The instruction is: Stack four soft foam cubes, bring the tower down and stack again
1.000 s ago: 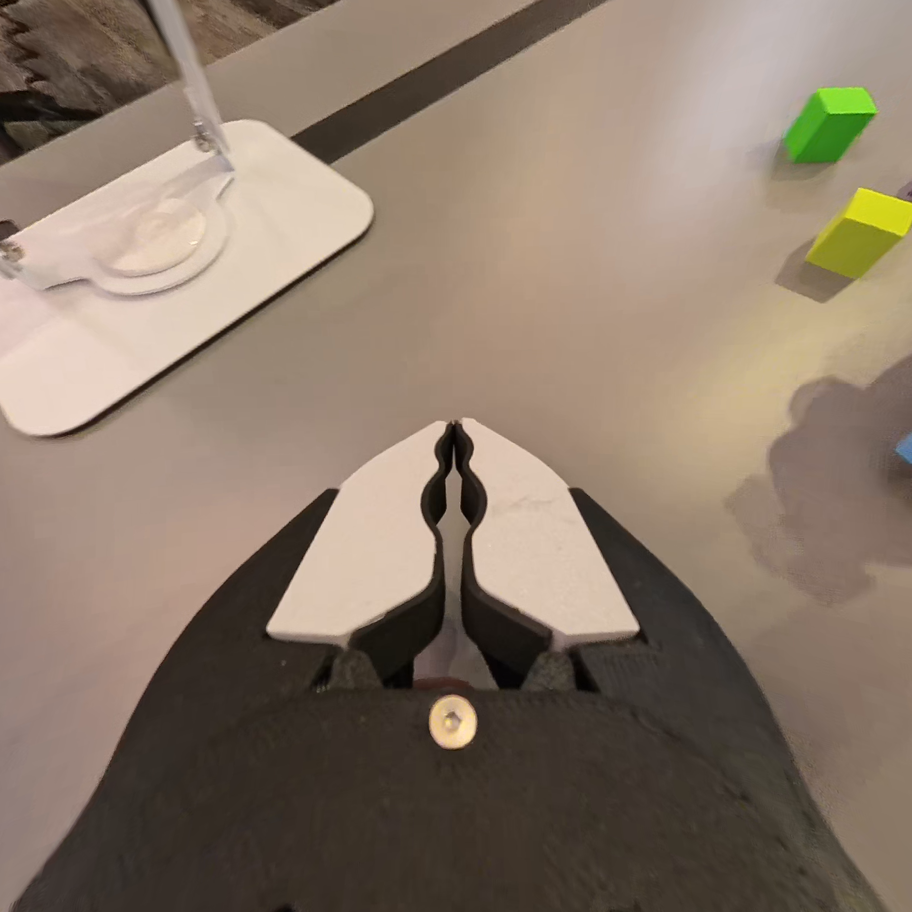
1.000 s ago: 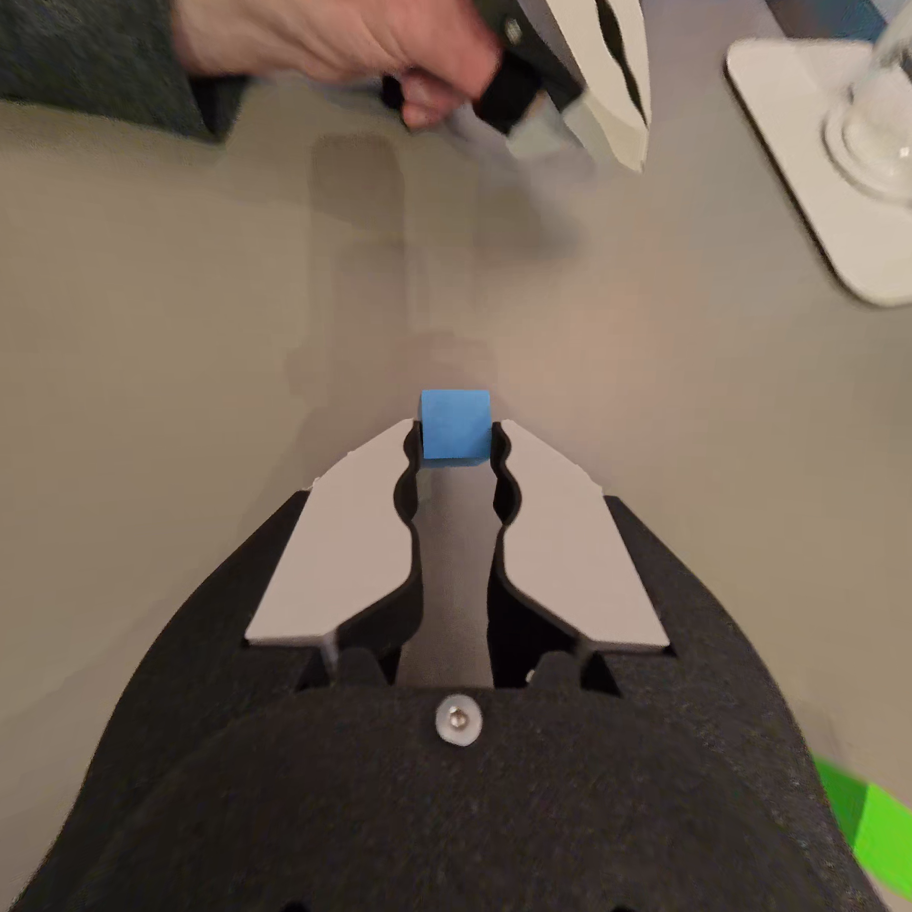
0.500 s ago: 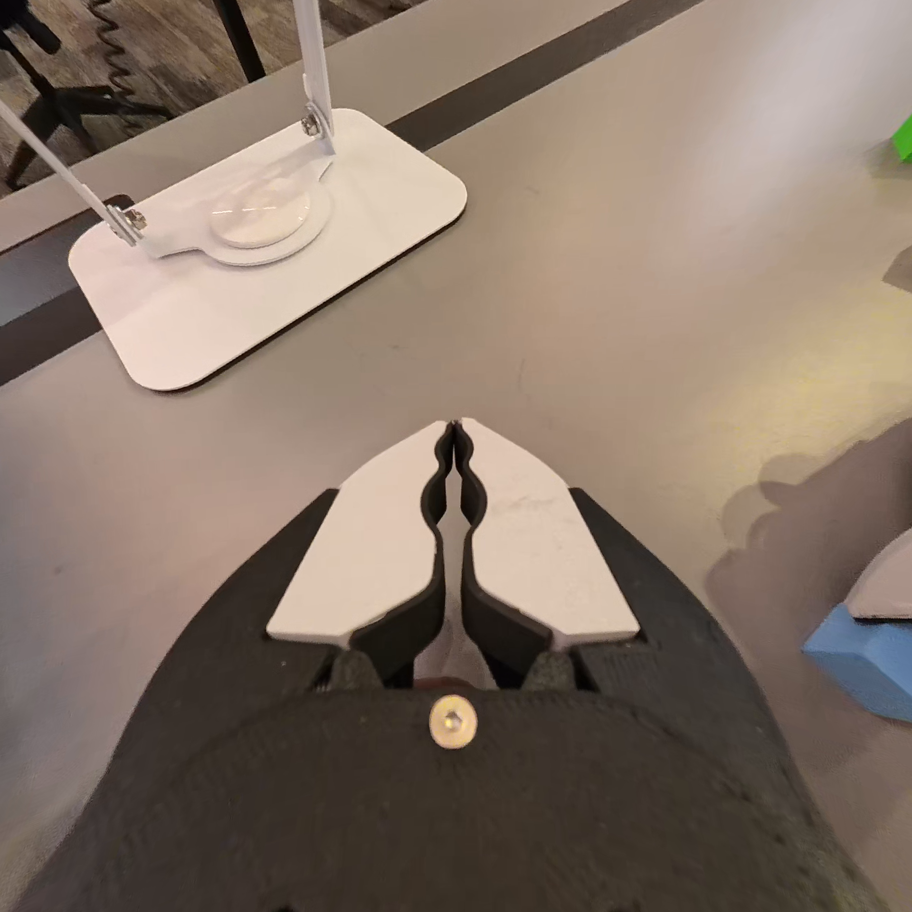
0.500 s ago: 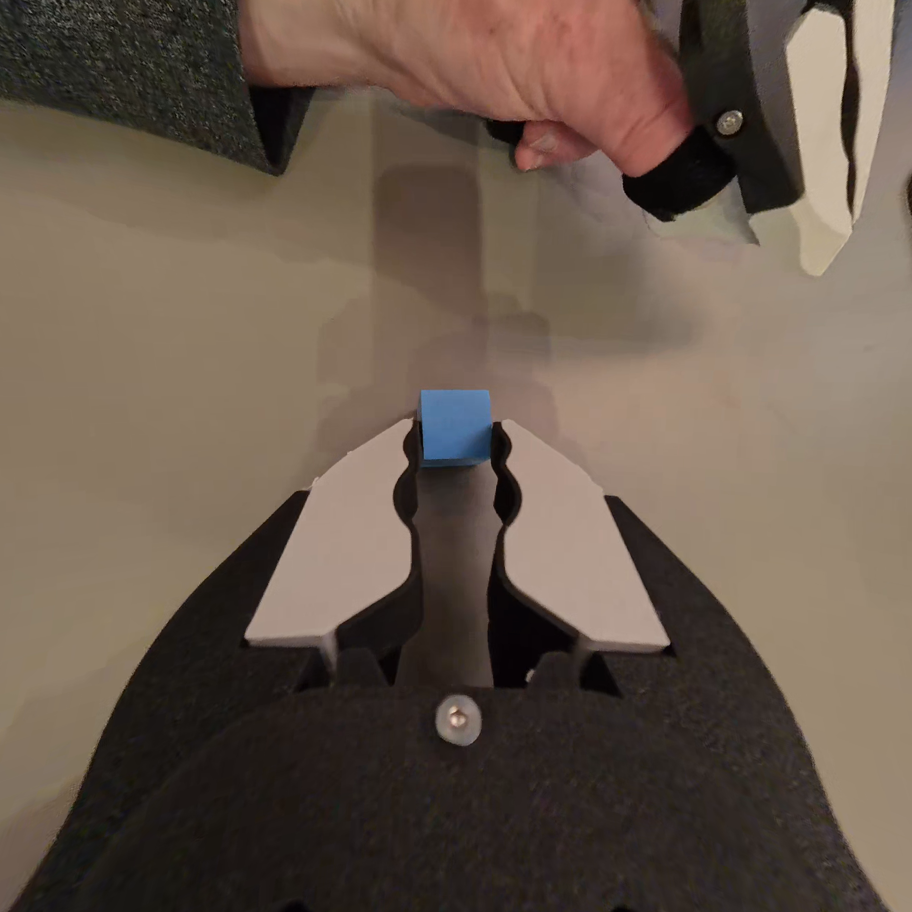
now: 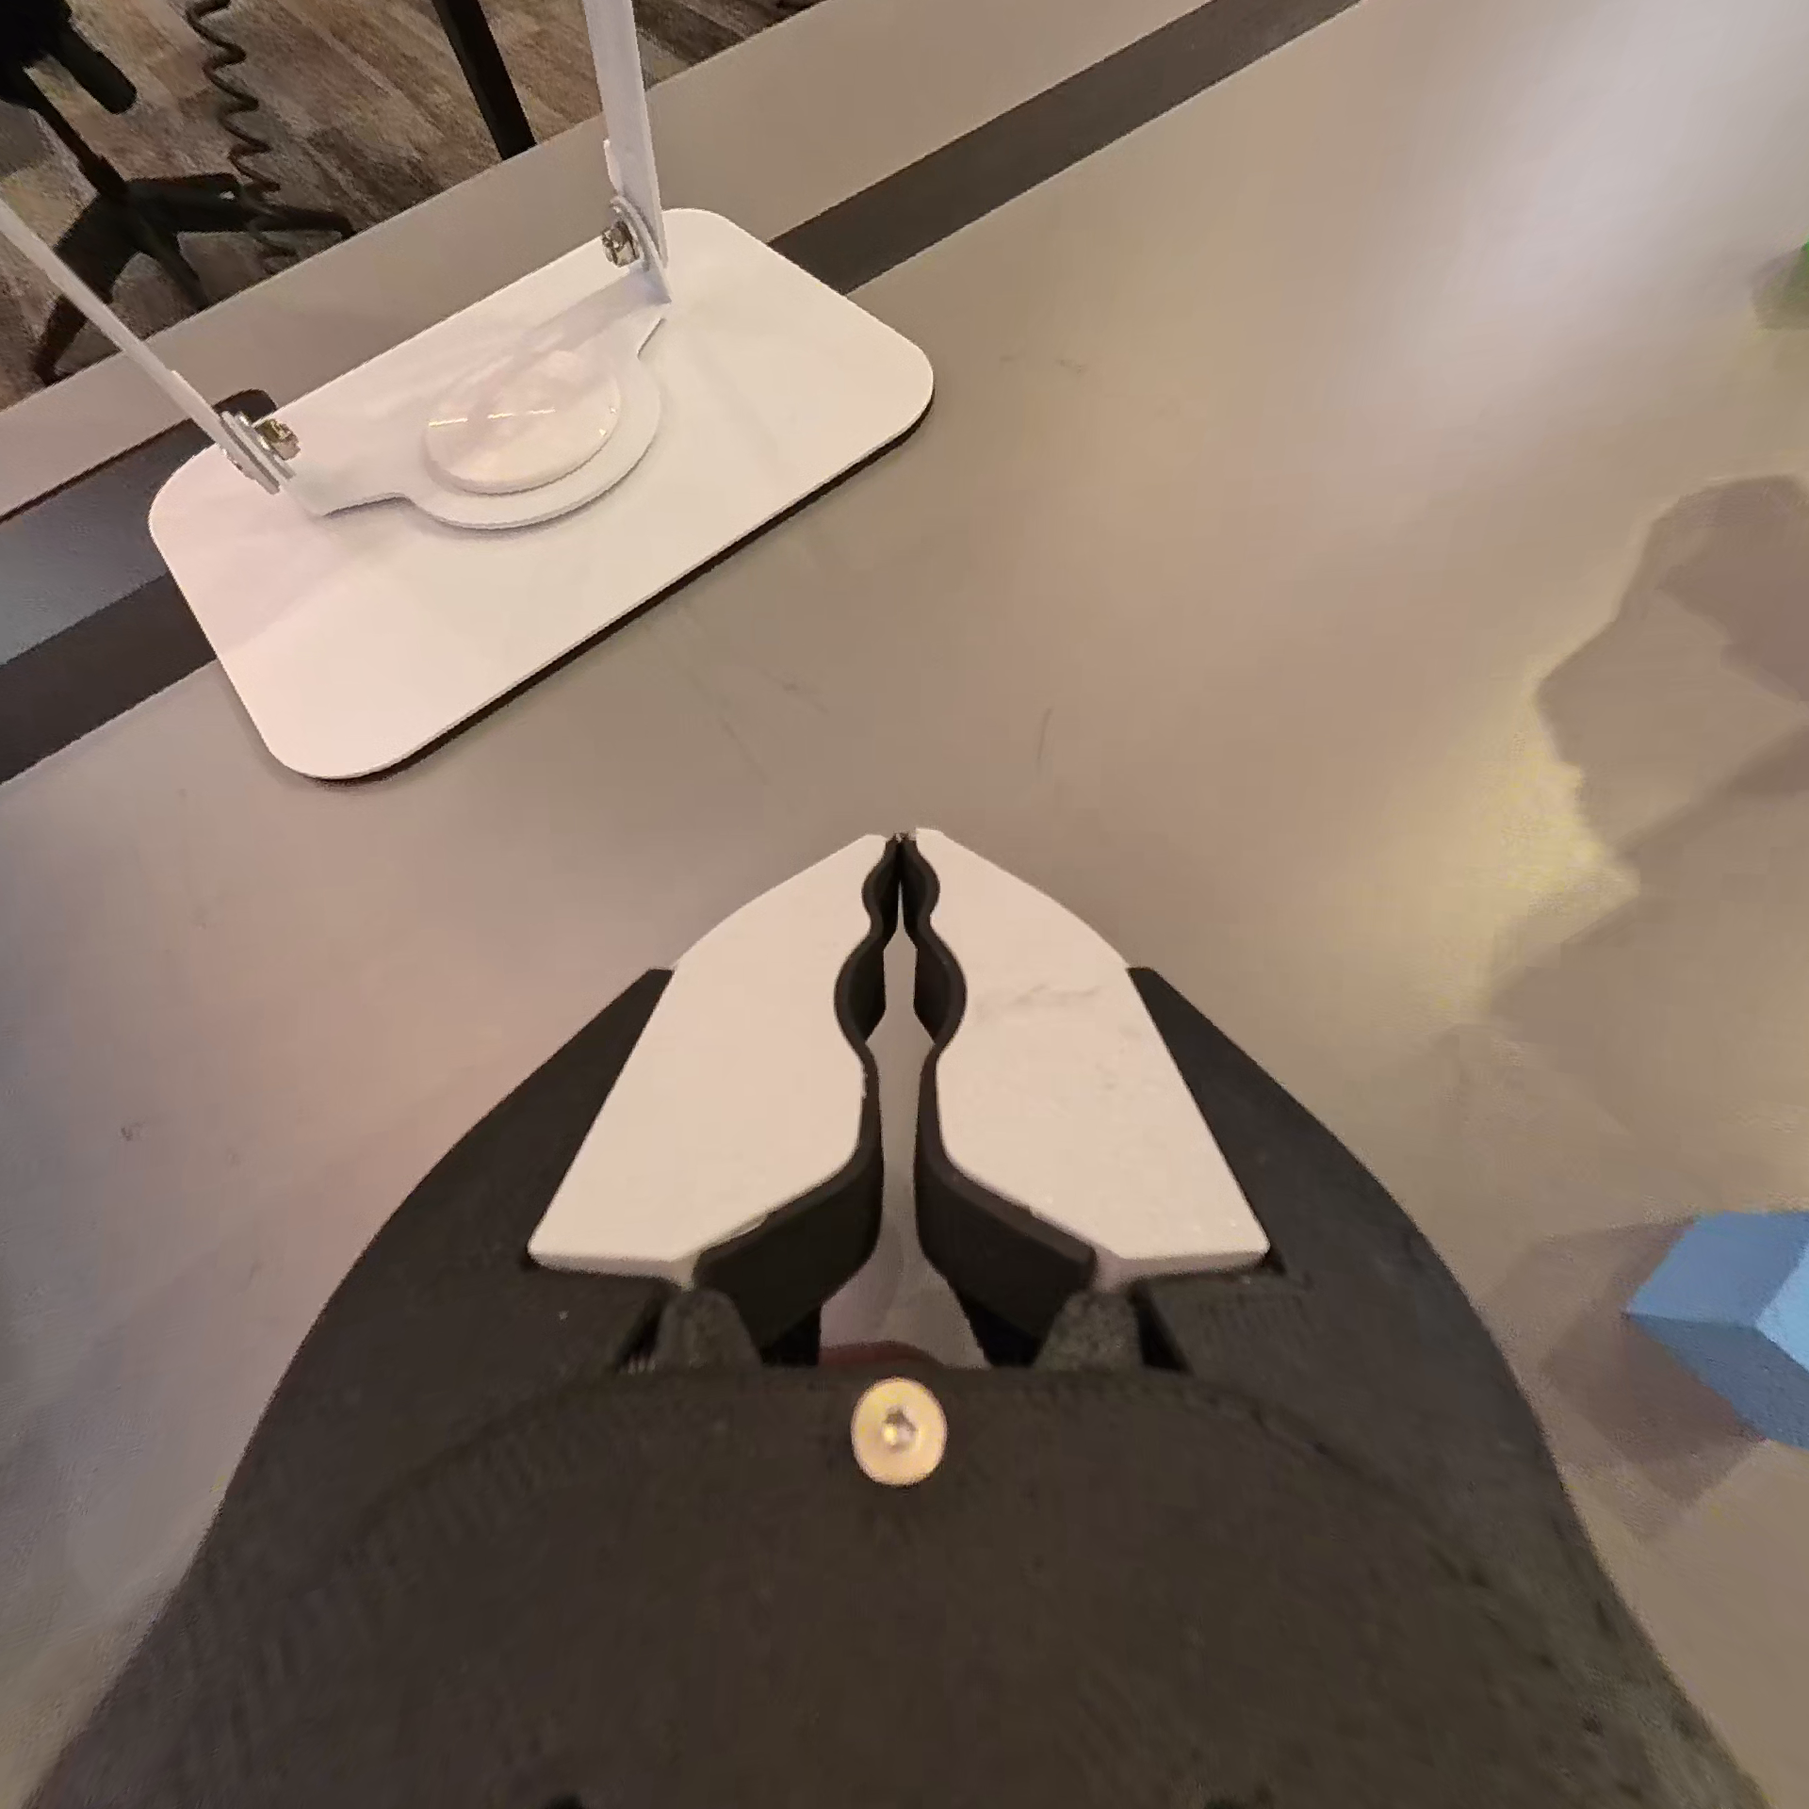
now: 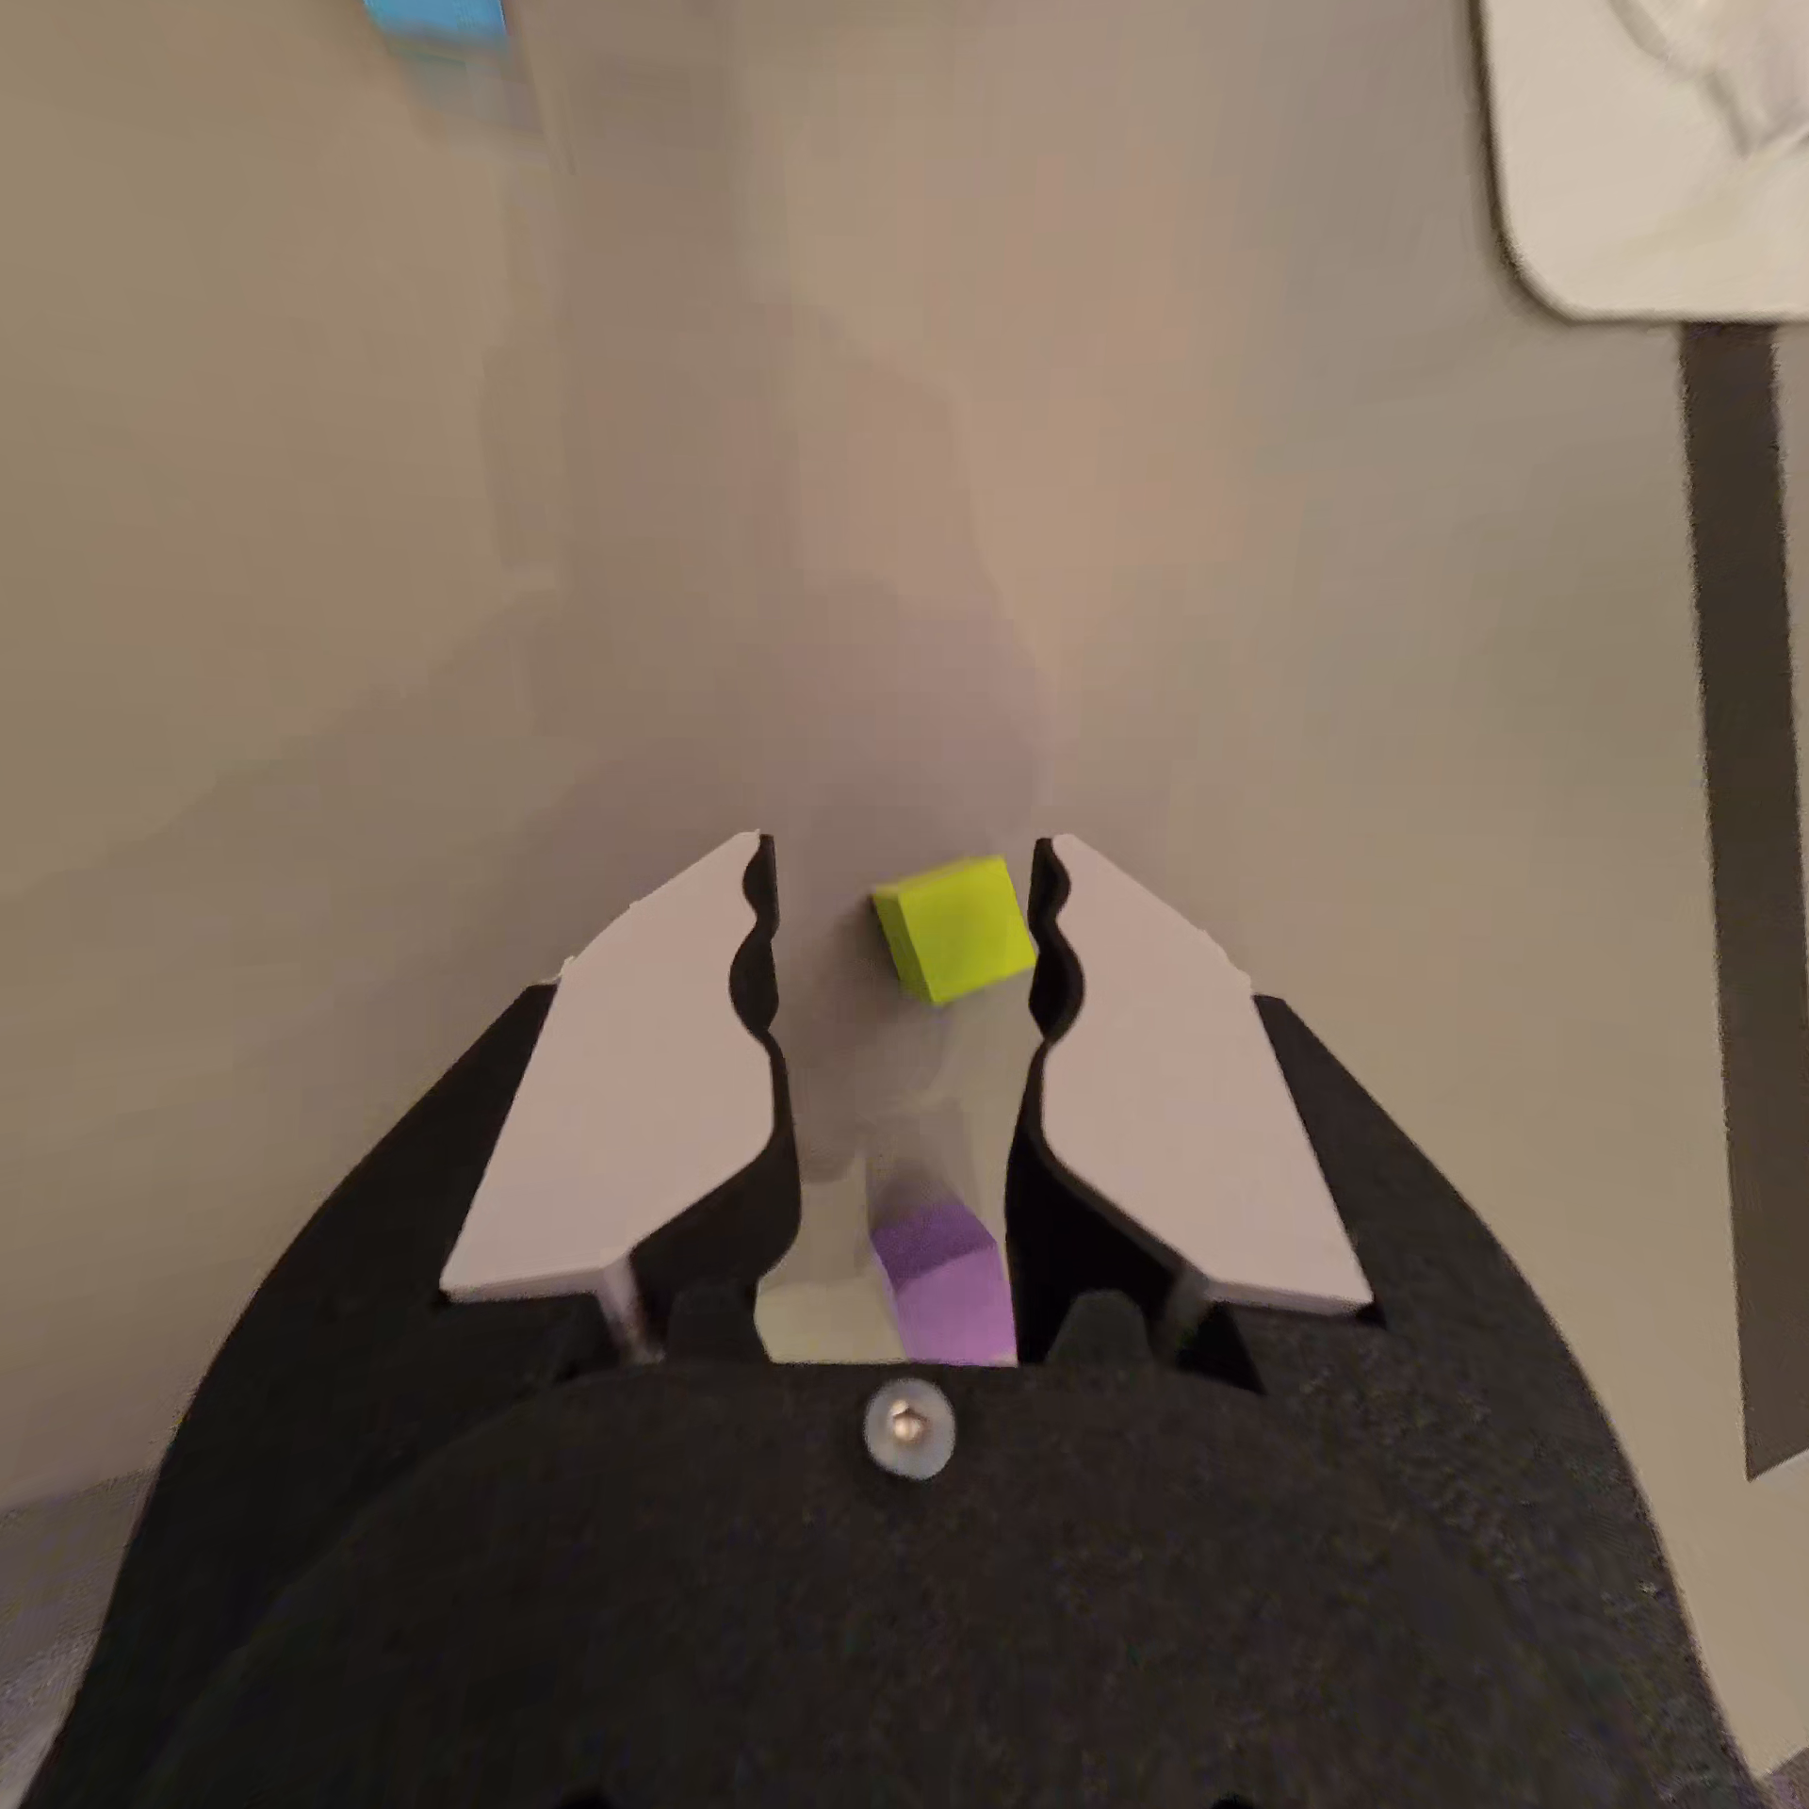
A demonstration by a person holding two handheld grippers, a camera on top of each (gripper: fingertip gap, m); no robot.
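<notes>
My right gripper (image 6: 905, 881) is open over the grey table (image 6: 392, 587). A yellow-green foam cube (image 6: 954, 925) lies between its fingertips, close to the right pad (image 6: 1052, 930) and well clear of the left one. A purple cube (image 6: 945, 1292) shows lower down between the finger bases. A blue cube (image 6: 436, 29) lies blurred at the top left; it also shows in the left wrist view (image 5: 1742, 1321) on the table at the right. My left gripper (image 5: 903, 840) is shut with nothing between its pads, above bare table.
A white stand base (image 5: 548, 509) with thin white arms sits at the back left, and also shows in the right wrist view (image 6: 1664, 147). A dark stripe (image 5: 979, 166) crosses the table behind it. A bit of green (image 5: 1796, 269) shows at the right edge. The grippers' ends are close to 25 cm from one another. Both grippers' tips are roughly 30 cm from the dark stripe (image 5: 979, 166).
My right gripper let go of the blue cube, opened wider and moved over the yellow-green cube. The blue cube now rests on the table. My left gripper stayed shut and drew back.
</notes>
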